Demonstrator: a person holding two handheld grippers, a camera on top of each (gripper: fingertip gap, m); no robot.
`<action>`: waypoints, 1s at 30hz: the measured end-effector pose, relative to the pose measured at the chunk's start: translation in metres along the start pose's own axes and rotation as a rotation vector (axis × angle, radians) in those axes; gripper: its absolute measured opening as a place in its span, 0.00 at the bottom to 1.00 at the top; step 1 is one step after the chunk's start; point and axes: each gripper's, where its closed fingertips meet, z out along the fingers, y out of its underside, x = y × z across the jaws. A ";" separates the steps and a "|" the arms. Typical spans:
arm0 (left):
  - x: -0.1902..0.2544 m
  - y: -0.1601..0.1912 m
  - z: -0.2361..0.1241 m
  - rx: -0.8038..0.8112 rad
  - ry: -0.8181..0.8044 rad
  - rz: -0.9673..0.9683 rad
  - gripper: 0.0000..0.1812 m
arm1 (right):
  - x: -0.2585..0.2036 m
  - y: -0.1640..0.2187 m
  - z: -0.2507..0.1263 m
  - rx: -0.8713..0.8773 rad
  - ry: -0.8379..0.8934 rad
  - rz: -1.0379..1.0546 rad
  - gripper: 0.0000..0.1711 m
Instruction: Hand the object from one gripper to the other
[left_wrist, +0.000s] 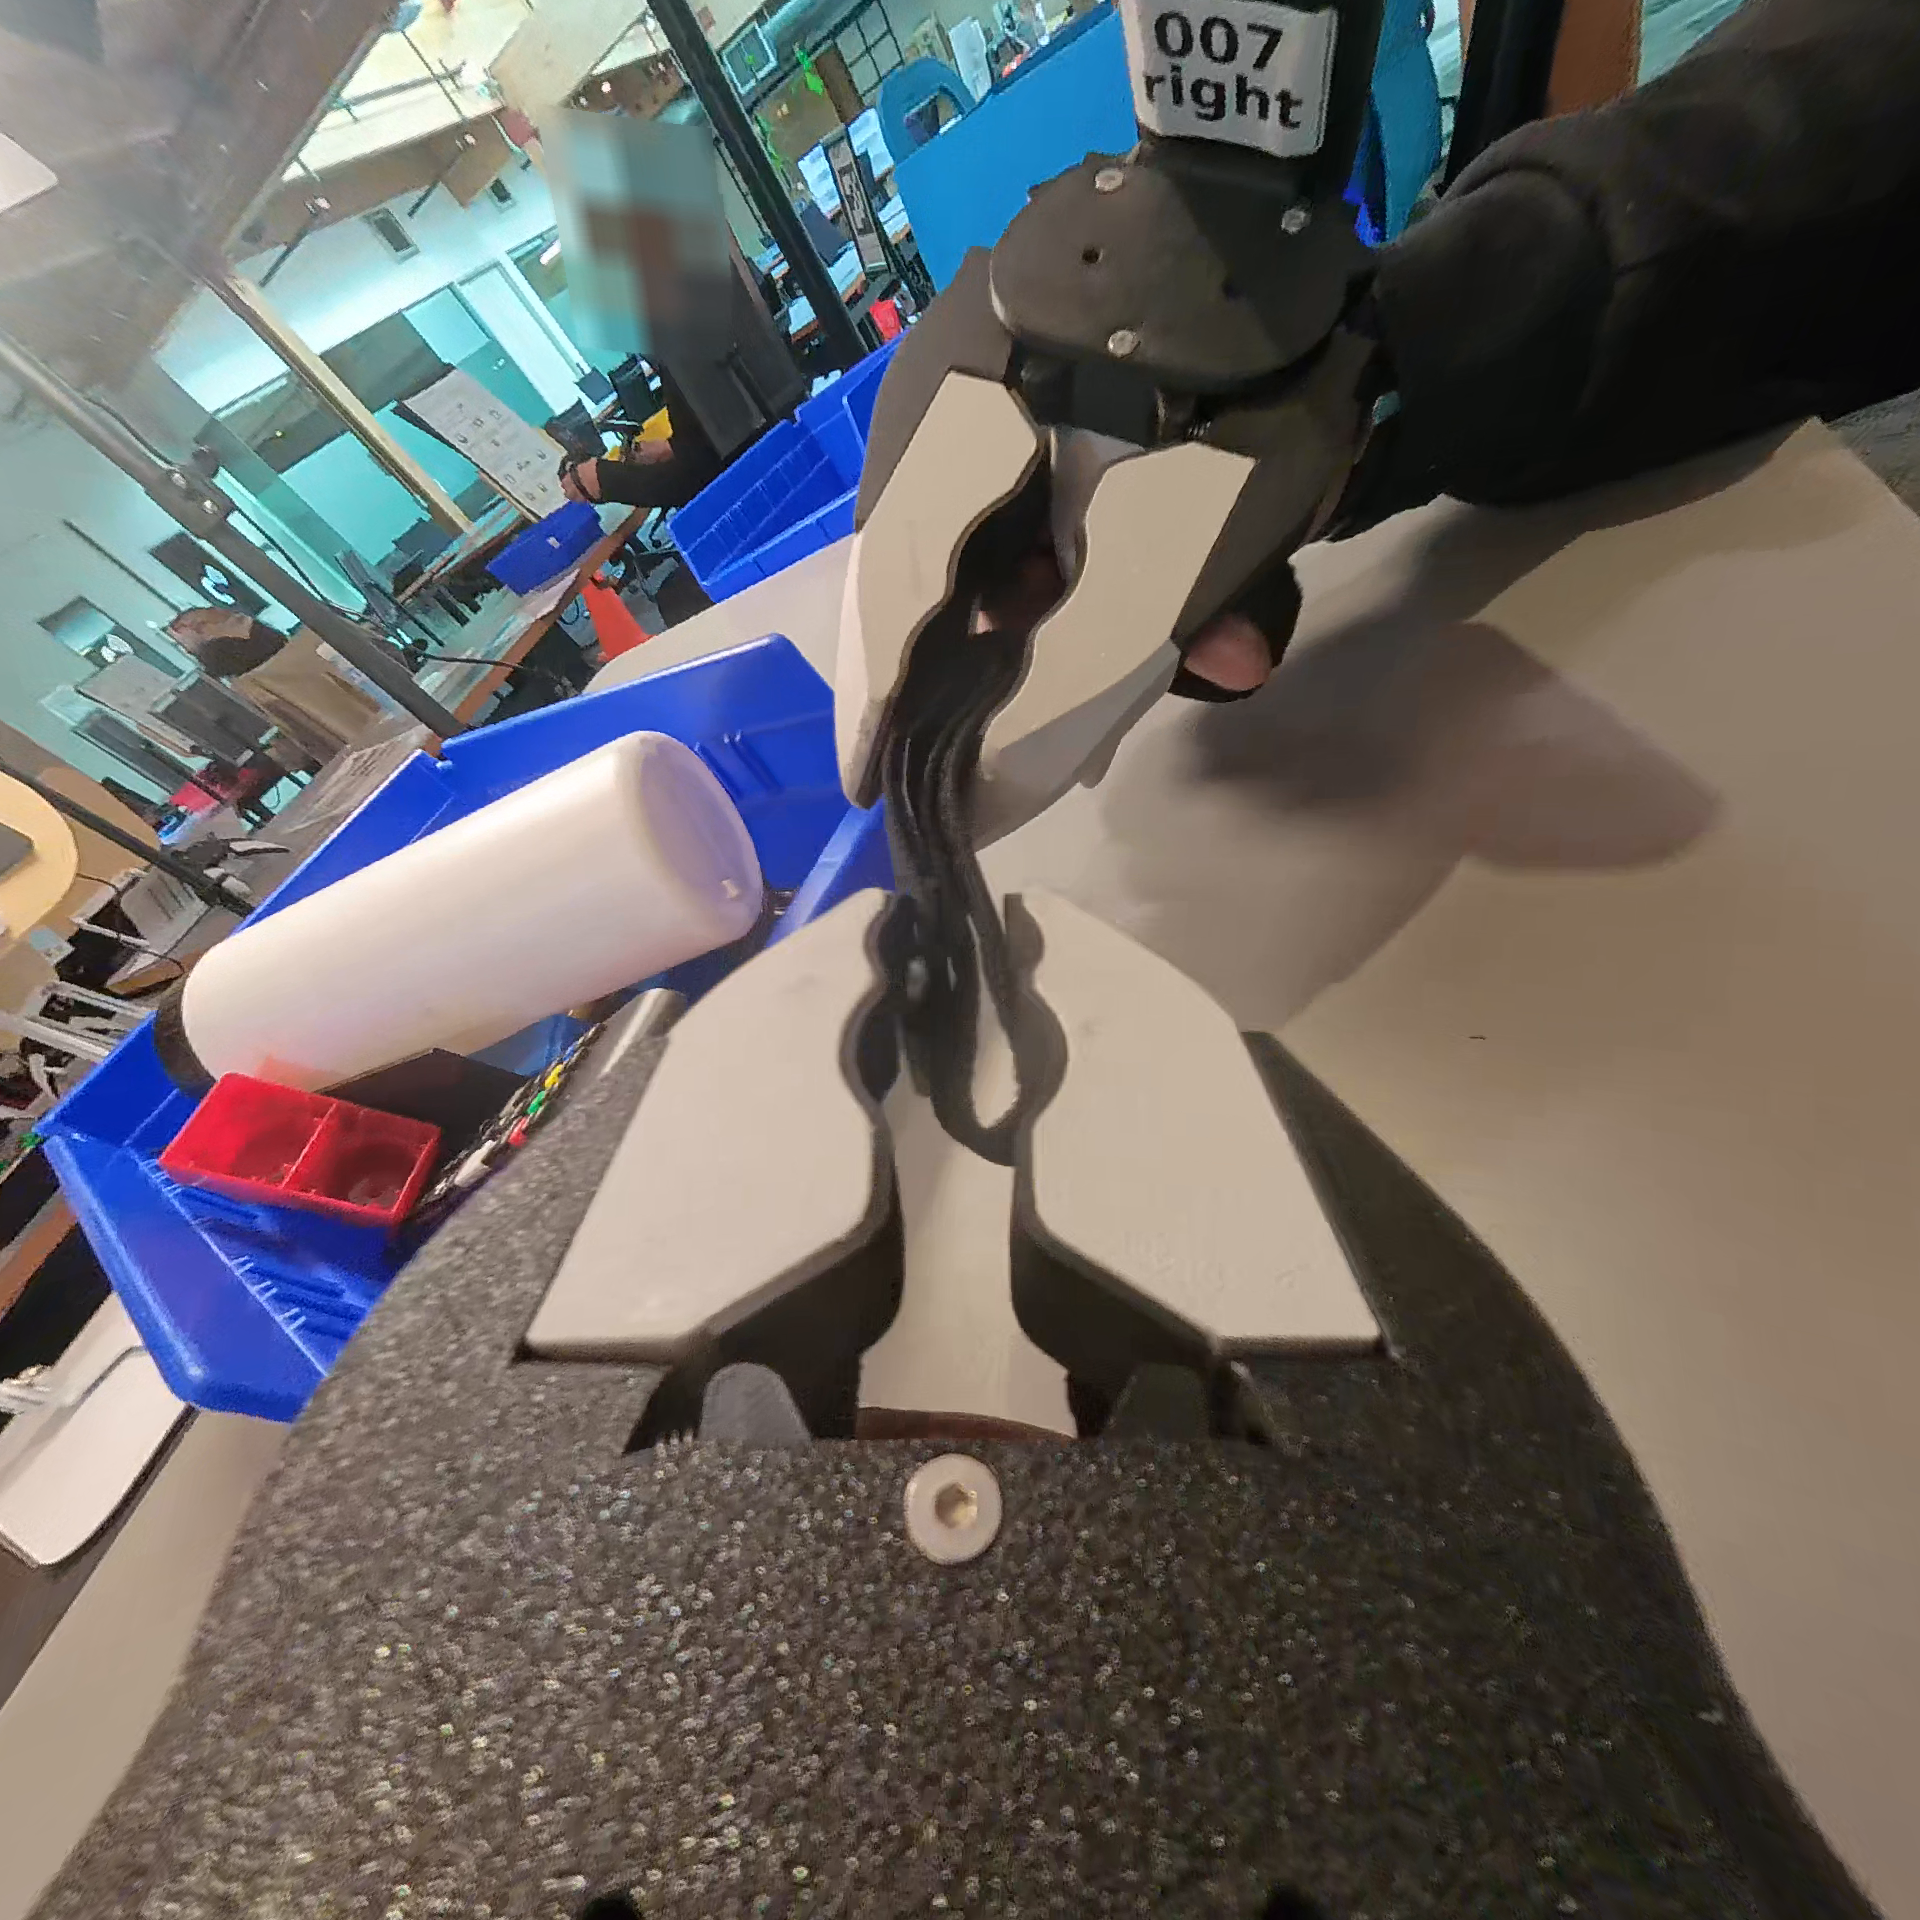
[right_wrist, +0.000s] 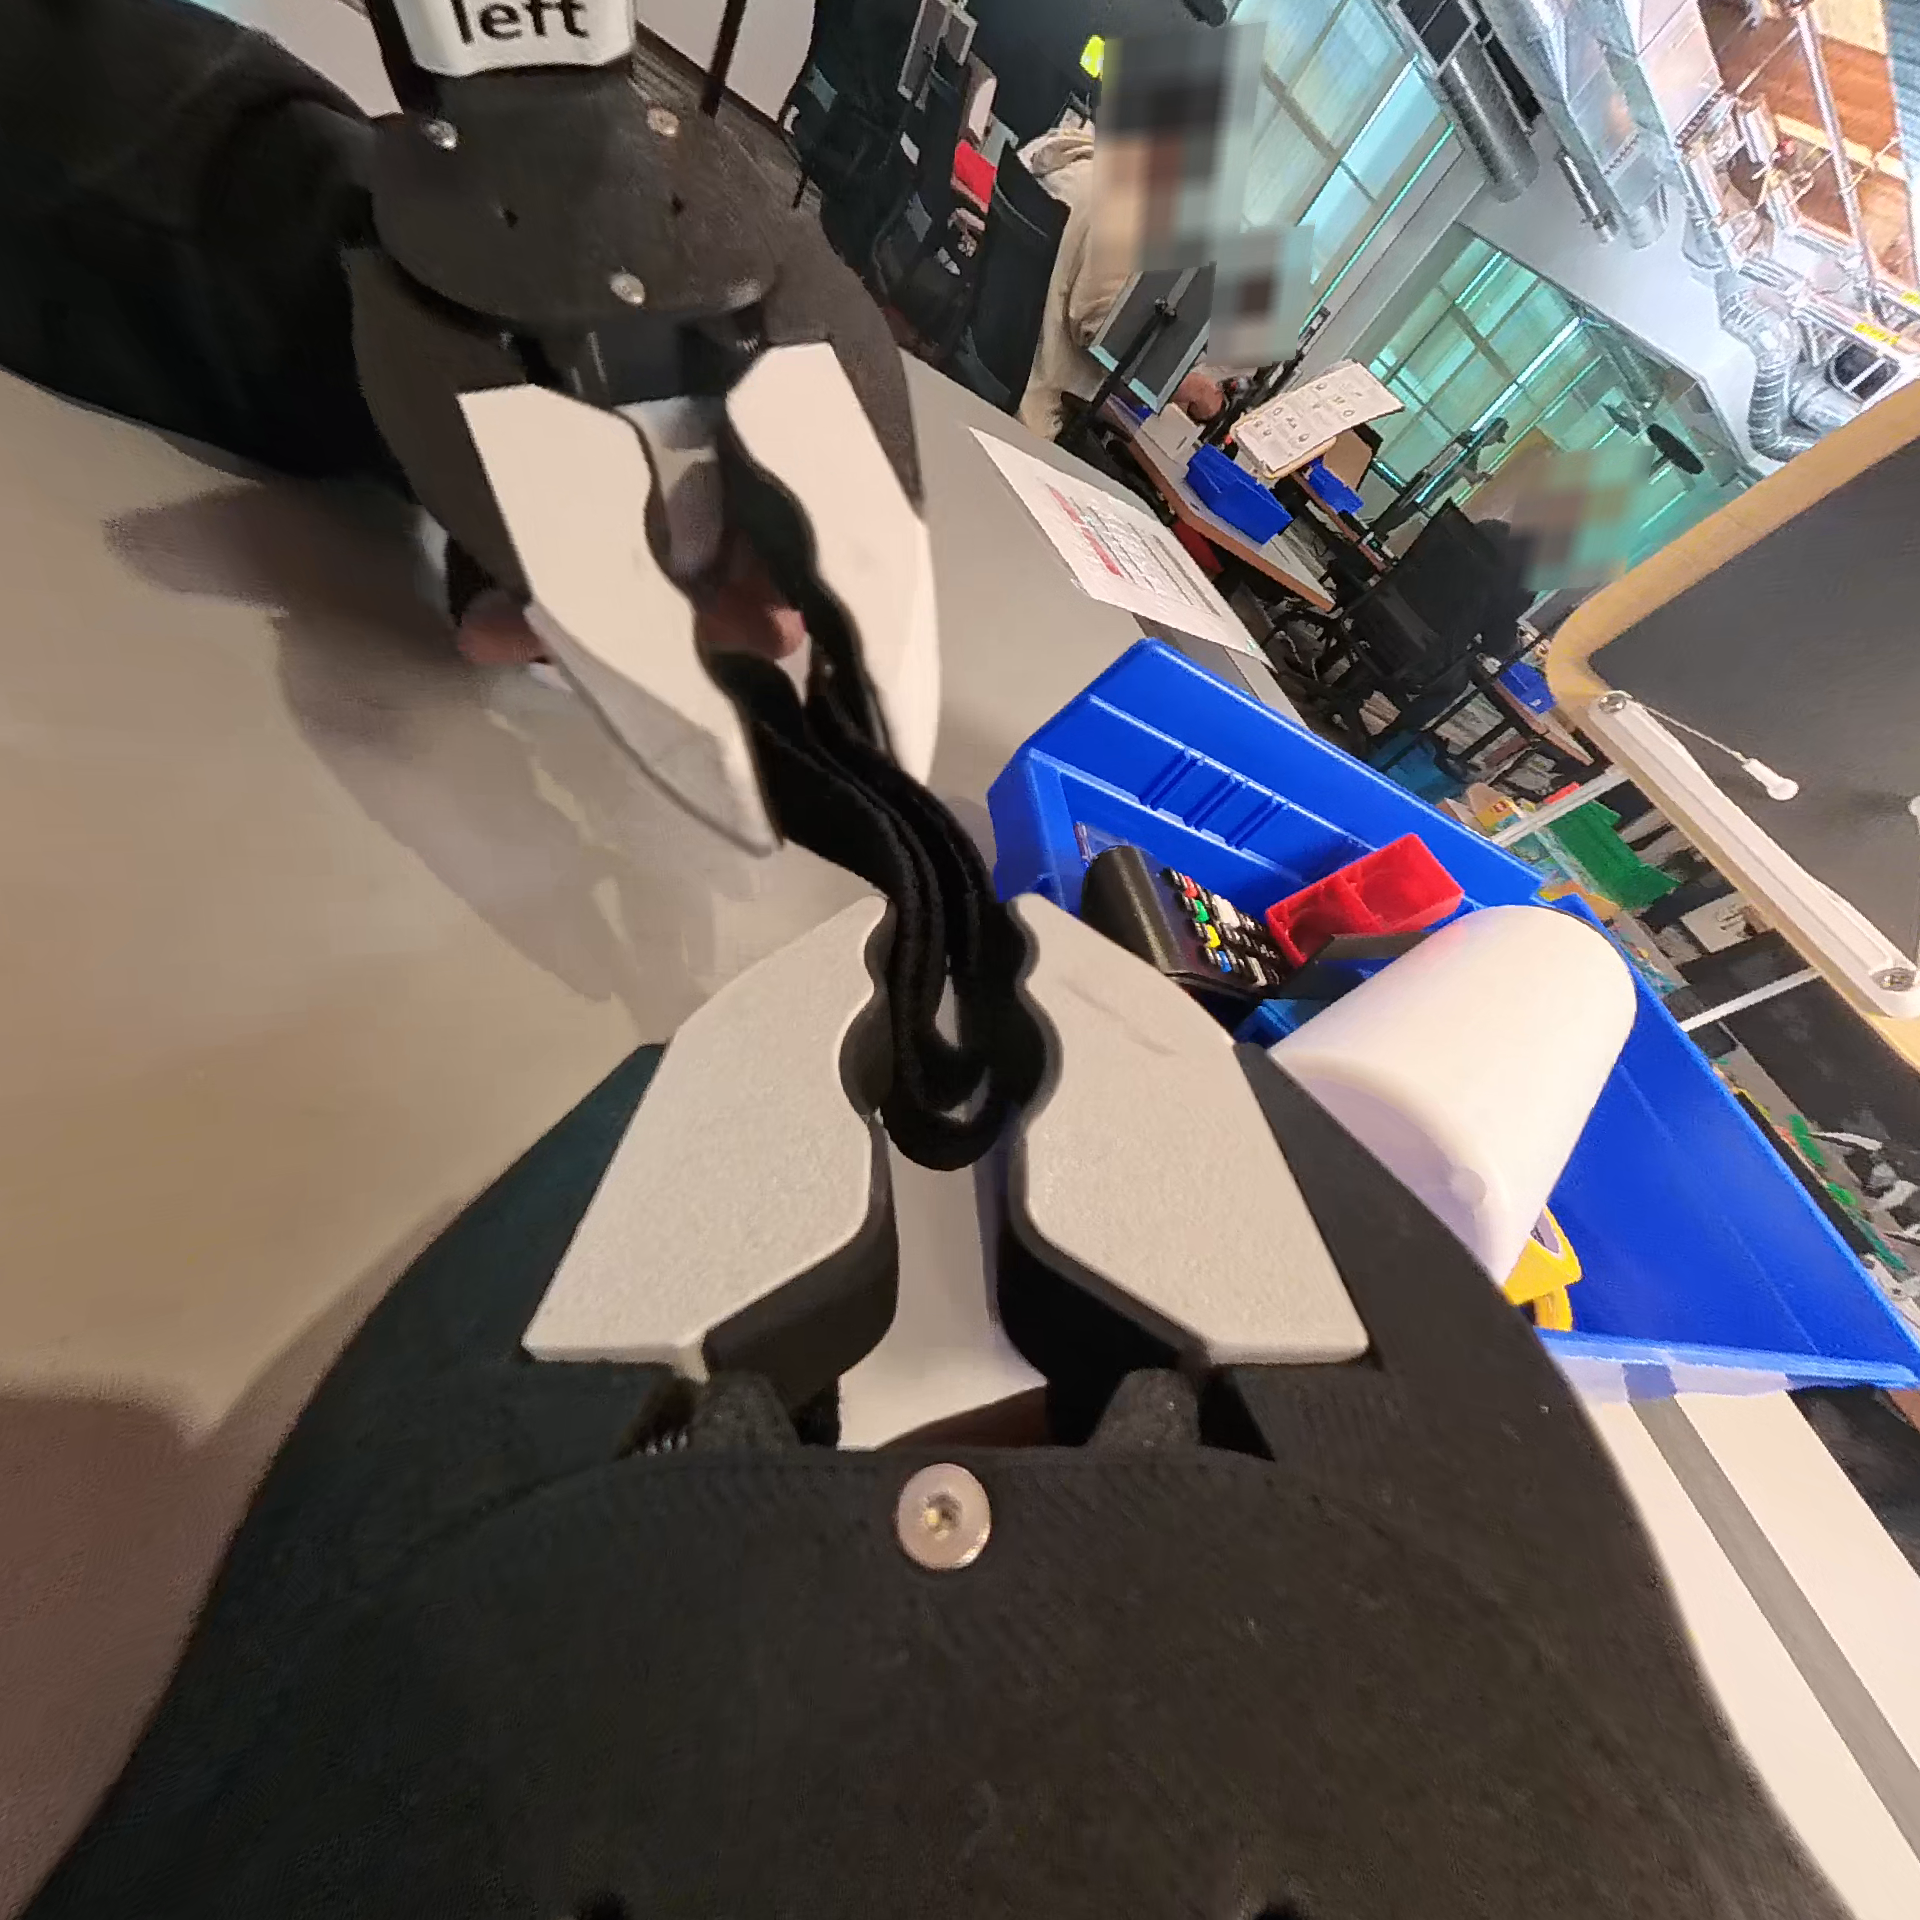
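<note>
Left tool (left_wrist: 951, 940) and right tool (right_wrist: 951, 925), each white-labelled, both clamp the black cord bundle (right_wrist: 904, 831).

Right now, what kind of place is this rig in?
Probably a shared lab or workshop: rows of desks with monitors, blue parts bins on other tables, exposed ductwork overhead.

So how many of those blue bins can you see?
4 in the left wrist view: the nearest blue bin holding the white cylinder beside the gripper, two stacked bins at the table's far edge, one small bin on a background desk. Others may be hidden.
</note>
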 end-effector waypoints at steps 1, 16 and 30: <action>-0.001 0.000 0.000 -0.004 -0.004 -0.011 0.08 | 0.001 0.000 0.000 0.004 0.008 0.004 0.11; -0.034 0.004 -0.006 0.014 -0.082 -0.408 0.07 | 0.039 -0.023 -0.015 0.048 0.468 -0.432 0.26; -0.026 -0.032 -0.004 0.456 0.367 -1.430 0.07 | 0.026 -0.028 0.002 -0.098 0.756 -1.041 0.34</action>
